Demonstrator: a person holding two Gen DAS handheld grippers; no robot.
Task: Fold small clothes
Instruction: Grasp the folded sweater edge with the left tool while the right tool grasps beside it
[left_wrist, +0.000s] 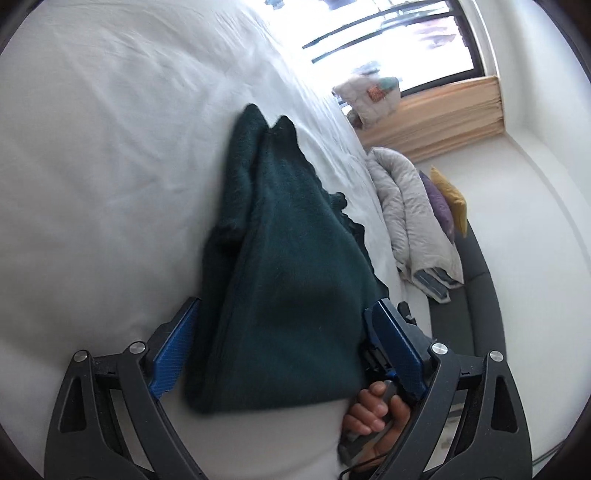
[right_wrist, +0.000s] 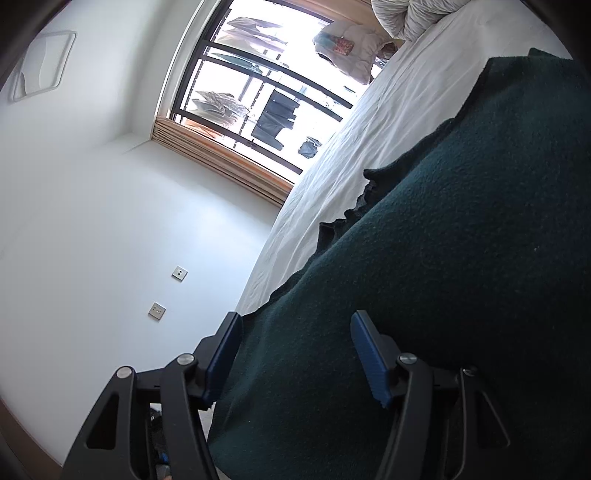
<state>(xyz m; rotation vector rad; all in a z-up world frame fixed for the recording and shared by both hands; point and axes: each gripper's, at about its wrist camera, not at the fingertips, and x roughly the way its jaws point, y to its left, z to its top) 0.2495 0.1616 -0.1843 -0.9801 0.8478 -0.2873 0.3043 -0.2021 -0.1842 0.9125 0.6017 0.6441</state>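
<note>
A dark green knit garment (left_wrist: 288, 258) lies folded lengthwise on the white bed sheet (left_wrist: 110, 147). My left gripper (left_wrist: 286, 301) stands open wide; the garment's near end lies between its blue pads (left_wrist: 173, 350), which do not squeeze it. A person's hand (left_wrist: 373, 410) grips the other tool's handle at the garment's near right corner. In the right wrist view the same garment (right_wrist: 443, 277) fills the lower right. My right gripper (right_wrist: 295, 314) is open, with the fabric lying flat between its fingers (right_wrist: 369, 358) and not pinched.
A rolled grey duvet (left_wrist: 413, 214) and purple (left_wrist: 439, 206) and yellow cushions (left_wrist: 450, 195) lie along the bed's far side beside a dark bench (left_wrist: 476, 266). A barred window (right_wrist: 258, 74) and a white wall with two sockets (right_wrist: 179, 273) stand past the bed sheet (right_wrist: 332, 166).
</note>
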